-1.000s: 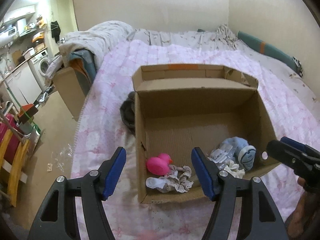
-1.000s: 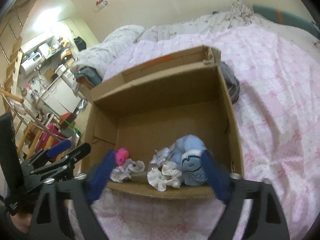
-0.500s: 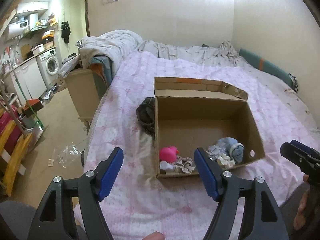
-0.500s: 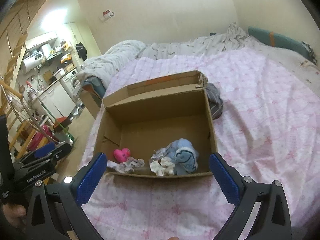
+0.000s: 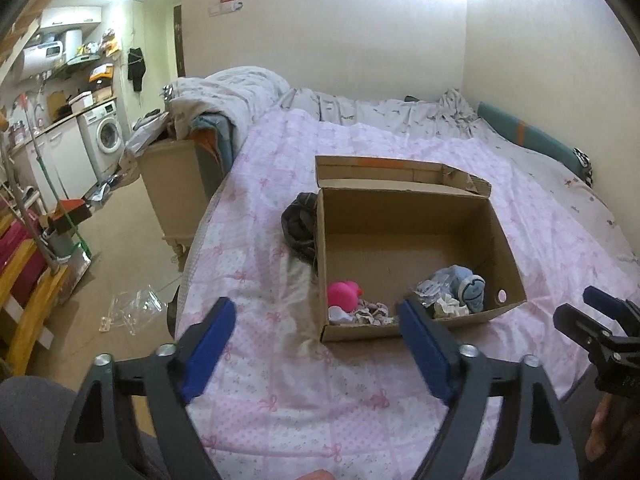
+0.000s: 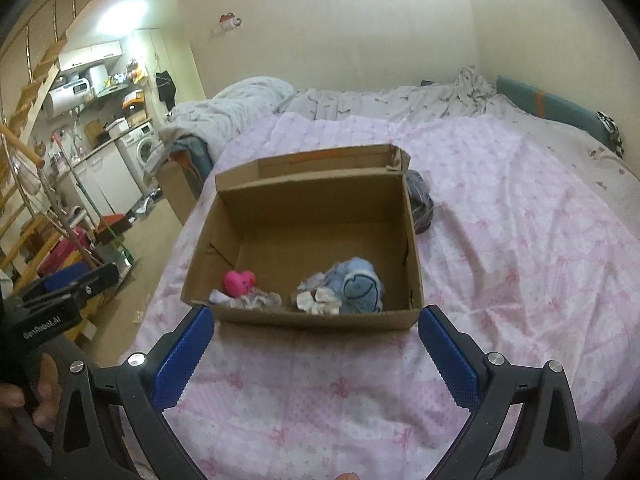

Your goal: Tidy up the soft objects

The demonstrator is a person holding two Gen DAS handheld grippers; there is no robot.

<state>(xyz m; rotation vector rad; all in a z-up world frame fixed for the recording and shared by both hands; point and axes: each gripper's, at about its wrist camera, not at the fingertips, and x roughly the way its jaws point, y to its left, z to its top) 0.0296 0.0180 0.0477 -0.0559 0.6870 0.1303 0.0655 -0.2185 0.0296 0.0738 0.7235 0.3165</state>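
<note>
An open cardboard box [image 5: 416,208] [image 6: 304,208] sits on the pink bedspread. Along its near wall lie a pink soft toy [image 5: 343,293] [image 6: 239,282], white scrunchies [image 5: 374,314] [image 6: 320,300] and a light blue plush [image 5: 466,282] [image 6: 358,284]. My left gripper [image 5: 316,344] is open and empty, held back from the box's near left corner. My right gripper [image 6: 316,356] is open and empty, in front of the box's near wall. Each gripper shows at the edge of the other's view.
A dark grey garment [image 5: 299,222] [image 6: 420,206] lies on the bed against the box's far side wall. A rumpled grey duvet [image 5: 236,92] and a teal pillow [image 5: 532,140] lie at the head of the bed. A beige nightstand [image 5: 172,188] and floor clutter stand left.
Both grippers have pulled back and up from the box, which now looks smaller and farther. The items in the box have not moved. Both stay open.
</note>
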